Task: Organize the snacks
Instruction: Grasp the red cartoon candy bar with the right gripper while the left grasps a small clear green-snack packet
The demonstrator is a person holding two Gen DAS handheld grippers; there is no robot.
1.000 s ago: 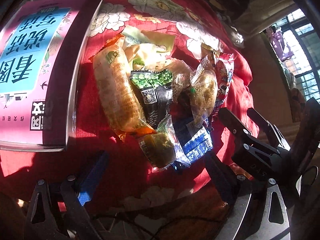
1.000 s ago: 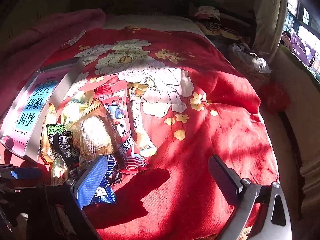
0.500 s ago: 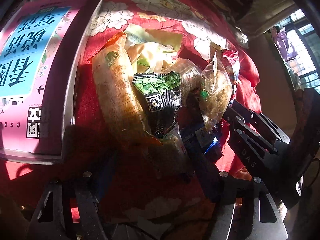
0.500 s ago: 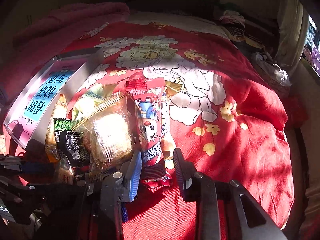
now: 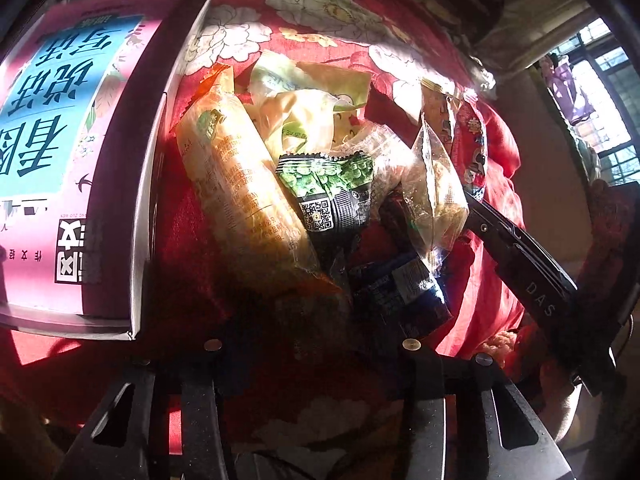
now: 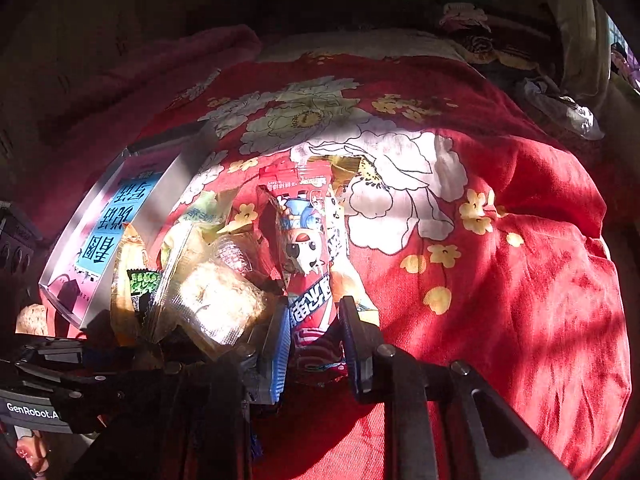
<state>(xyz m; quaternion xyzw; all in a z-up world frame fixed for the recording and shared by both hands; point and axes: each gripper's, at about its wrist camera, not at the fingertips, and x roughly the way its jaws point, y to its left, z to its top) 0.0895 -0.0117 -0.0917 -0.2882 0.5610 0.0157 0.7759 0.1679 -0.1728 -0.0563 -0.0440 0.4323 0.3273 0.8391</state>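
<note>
A heap of snack packs lies on the red floral bedspread (image 5: 492, 280). It holds a long orange-yellow pack (image 5: 236, 184), a green-and-black pea pack (image 5: 328, 192), a clear pack with a pale cake (image 5: 436, 200) and a dark blue pack (image 5: 400, 288). My left gripper (image 5: 312, 344) is closing its jaws around a small pack deep in shadow at the heap's near end. I see no pad pressing on it. My right gripper (image 6: 316, 340) is shut on the lower end of a long red cartoon pack (image 6: 308, 256), at the heap's right side (image 5: 474, 152).
A shallow box (image 5: 152, 160) lined with a pink-and-blue printed sheet lies left of the heap (image 6: 160, 204). Pale yellow-green packs (image 5: 308, 92) sit at the heap's far end. A pink blanket (image 6: 160, 64) and piled clothes (image 6: 480, 36) lie beyond, with a window (image 5: 600, 100) at right.
The right gripper swung in from open and closed on the red pack. The left jaws narrowed and moved closer over the heap. The clear cake pack tipped upright.
</note>
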